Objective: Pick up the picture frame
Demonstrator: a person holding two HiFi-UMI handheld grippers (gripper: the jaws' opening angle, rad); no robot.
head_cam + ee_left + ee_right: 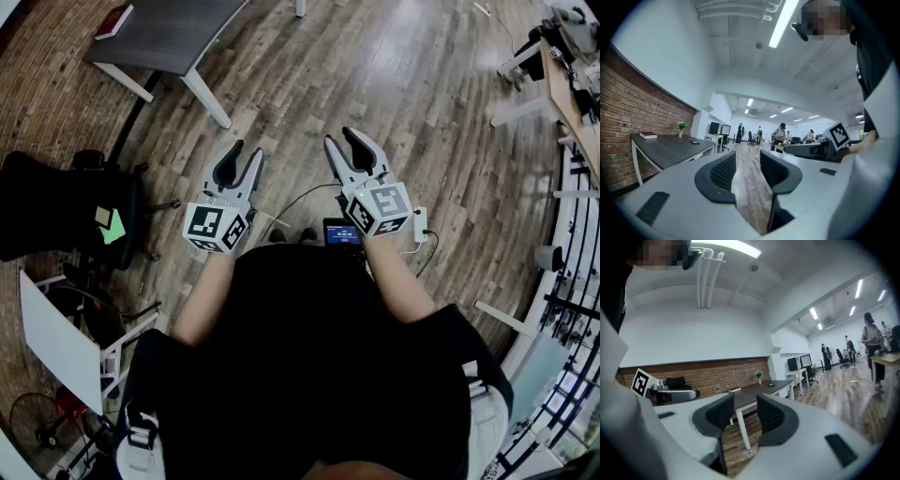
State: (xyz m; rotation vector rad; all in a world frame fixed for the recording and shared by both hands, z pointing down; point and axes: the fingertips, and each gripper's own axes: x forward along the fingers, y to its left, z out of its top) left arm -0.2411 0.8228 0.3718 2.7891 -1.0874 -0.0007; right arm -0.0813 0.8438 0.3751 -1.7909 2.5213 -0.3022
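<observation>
I cannot pick out a picture frame in any view. A dark table (178, 37) stands ahead to the left with a red book (114, 21) on it. In the left gripper view that table (670, 147) also carries a small potted plant (682, 125) and a flat dark item (694, 142), too small to identify. My left gripper (247, 152) and right gripper (340, 139) are held level over the wooden floor, side by side and well short of the table. Both stand open, with nothing between the jaws of the left gripper (747, 154) or the right gripper (745, 399).
A black office chair (66, 216) stands at the left, with a white board (56, 337) below it. A small screen device (342, 232) and a cable lie on the floor by my feet. Desks (572, 84) line the right side. Several people (780, 133) stand far down the room.
</observation>
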